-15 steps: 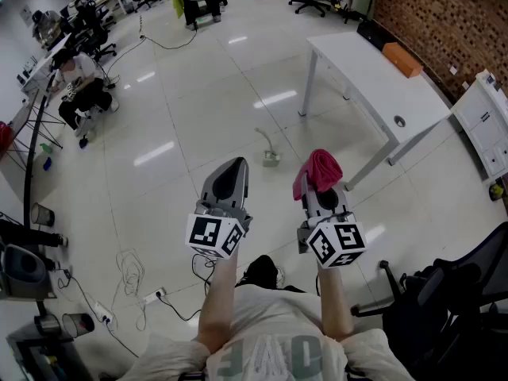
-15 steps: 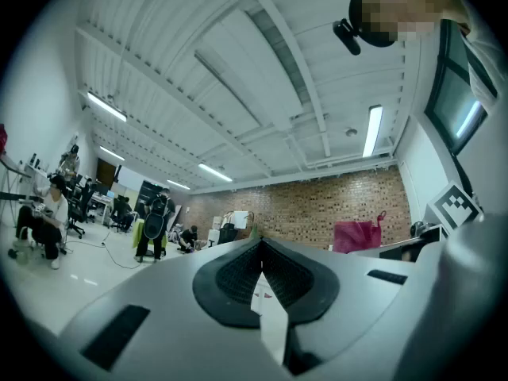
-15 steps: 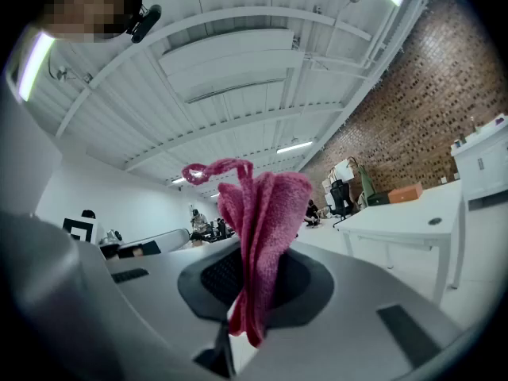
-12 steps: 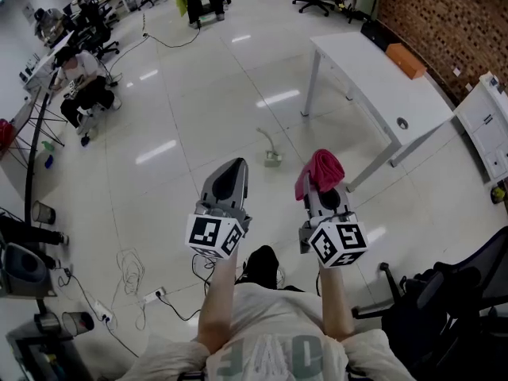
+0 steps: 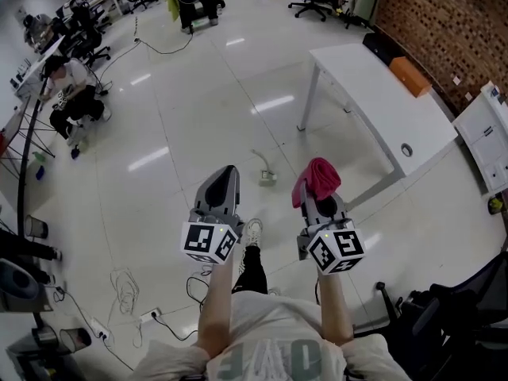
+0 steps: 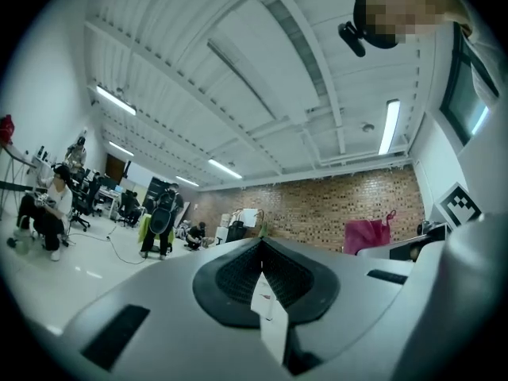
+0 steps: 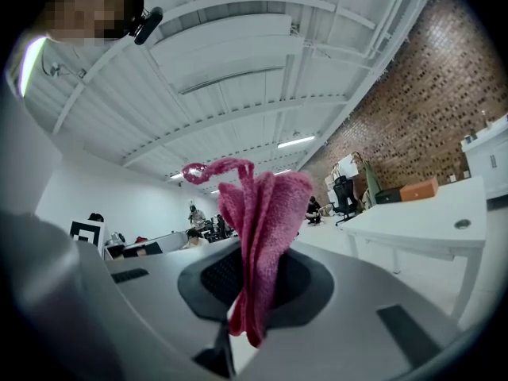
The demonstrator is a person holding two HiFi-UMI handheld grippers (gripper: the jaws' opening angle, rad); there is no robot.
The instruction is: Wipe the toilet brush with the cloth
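Note:
The toilet brush (image 5: 267,168) stands in its small holder on the white tiled floor, ahead of both grippers and between them. My right gripper (image 5: 317,190) is shut on a pink cloth (image 5: 317,177), which bunches up above its jaws; in the right gripper view the pink cloth (image 7: 258,236) stands pinched between the dark pads. My left gripper (image 5: 223,183) is shut with nothing in it, held level to the left of the brush. From the left gripper view the pink cloth (image 6: 366,236) shows off to the right. Neither gripper touches the brush.
A white table (image 5: 373,98) stands ahead to the right, with an orange box (image 5: 410,75) on it. A black office chair (image 5: 448,316) is at my lower right. Cables and a power strip (image 5: 127,292) lie on the floor at left. A person sits on the floor (image 5: 67,90) far left.
The whole view has shifted forward: the brush now lies nearer to the grippers, and my foot shows below between the arms. Both grippers stay shut as before.

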